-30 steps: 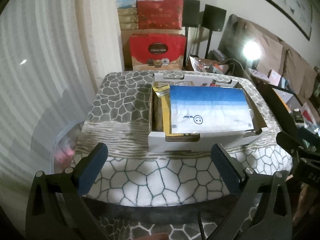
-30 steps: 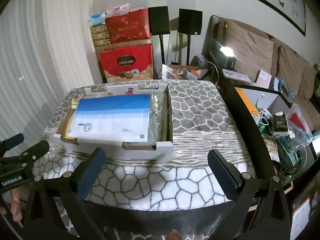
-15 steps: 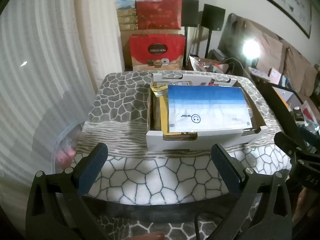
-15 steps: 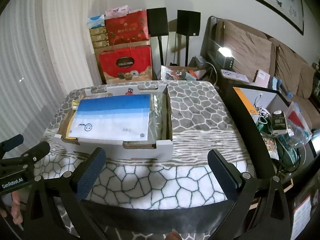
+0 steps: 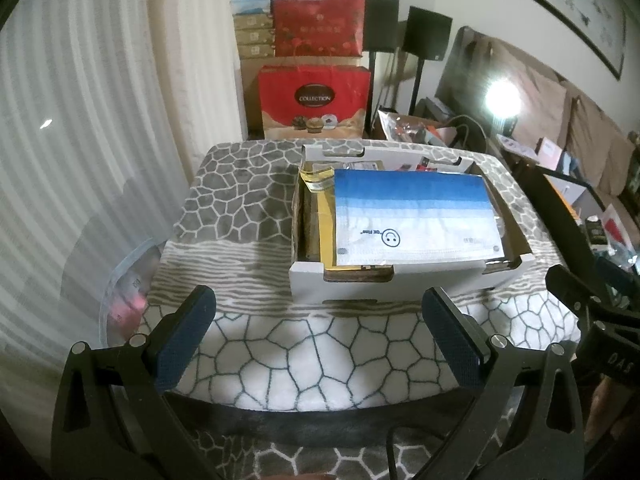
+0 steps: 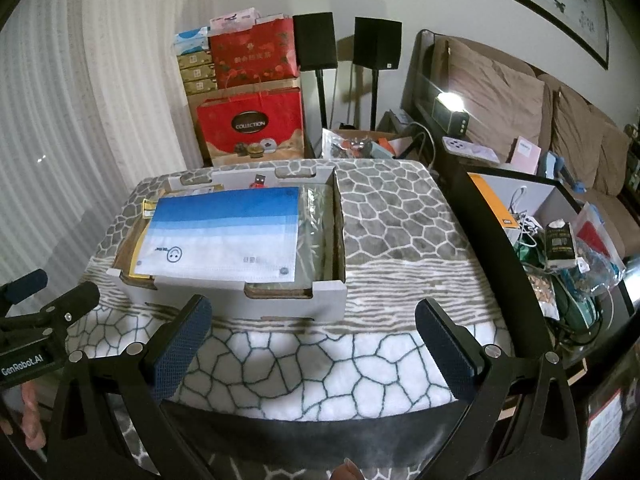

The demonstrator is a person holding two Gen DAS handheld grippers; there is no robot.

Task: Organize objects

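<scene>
A white cardboard box [image 5: 400,282] stands on a table covered with a stone-pattern blanket [image 5: 240,208]; it also shows in the right wrist view [image 6: 280,300]. On top of its contents lies a blue-to-white pack of face masks [image 5: 416,216], also in the right wrist view [image 6: 224,236], over yellow envelopes [image 5: 326,220] and clear plastic bags [image 6: 318,232]. My left gripper [image 5: 320,336] is open and empty, held back from the table's near edge. My right gripper [image 6: 312,340] is open and empty, likewise short of the box.
Red gift bags and stacked boxes [image 5: 314,96] stand behind the table beside two black speakers [image 6: 348,44]. A dark side table with clutter [image 6: 560,240] and a sofa [image 6: 520,108] are at the right. A curtain [image 5: 80,120] hangs at the left.
Both grippers have drawn back slightly from the box, which looks a little smaller. Nothing was grasped or moved.
</scene>
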